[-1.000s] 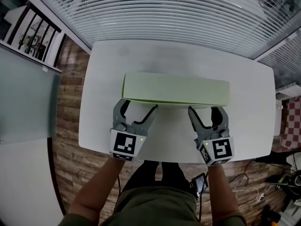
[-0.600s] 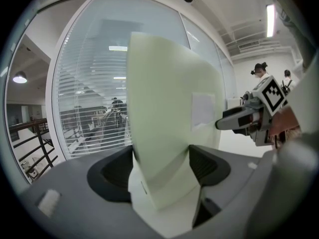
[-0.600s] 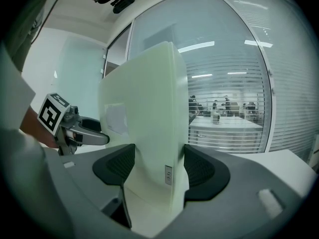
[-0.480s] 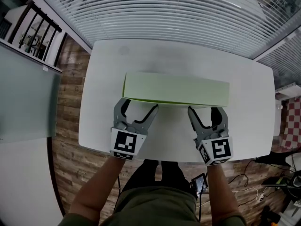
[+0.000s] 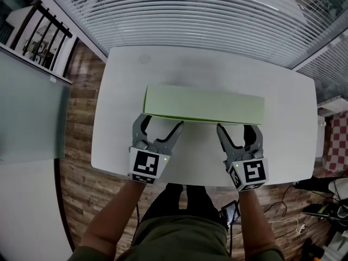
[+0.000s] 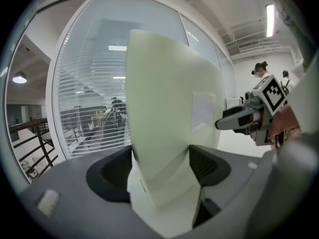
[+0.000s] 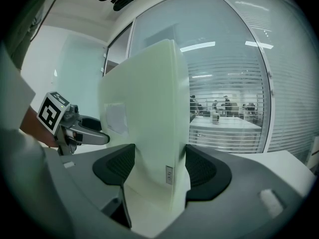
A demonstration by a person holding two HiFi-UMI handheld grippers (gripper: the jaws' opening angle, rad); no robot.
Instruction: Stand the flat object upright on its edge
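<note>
A long pale green box (image 5: 204,103) stands across the middle of the white table (image 5: 125,75), its broad near face toward me. My left gripper (image 5: 161,123) is at the box's left end with its jaws spread wide and its fingertips against the near face. My right gripper (image 5: 237,128) stands the same way at the right end. In the left gripper view the box (image 6: 169,108) rises tall between the pads of the left gripper (image 6: 160,163). The right gripper view shows the box's (image 7: 144,118) right corner between that gripper's (image 7: 159,168) pads.
White blinds (image 5: 196,15) and glass walls run behind the table's far edge. Wooden floor (image 5: 76,124) lies to the left. Cables (image 5: 283,211) trail on the floor at the lower right. People stand far off in the left gripper view (image 6: 259,71).
Hardly anything differs. Both grippers stay at the box's near face and the box has shifted only a few pixels.
</note>
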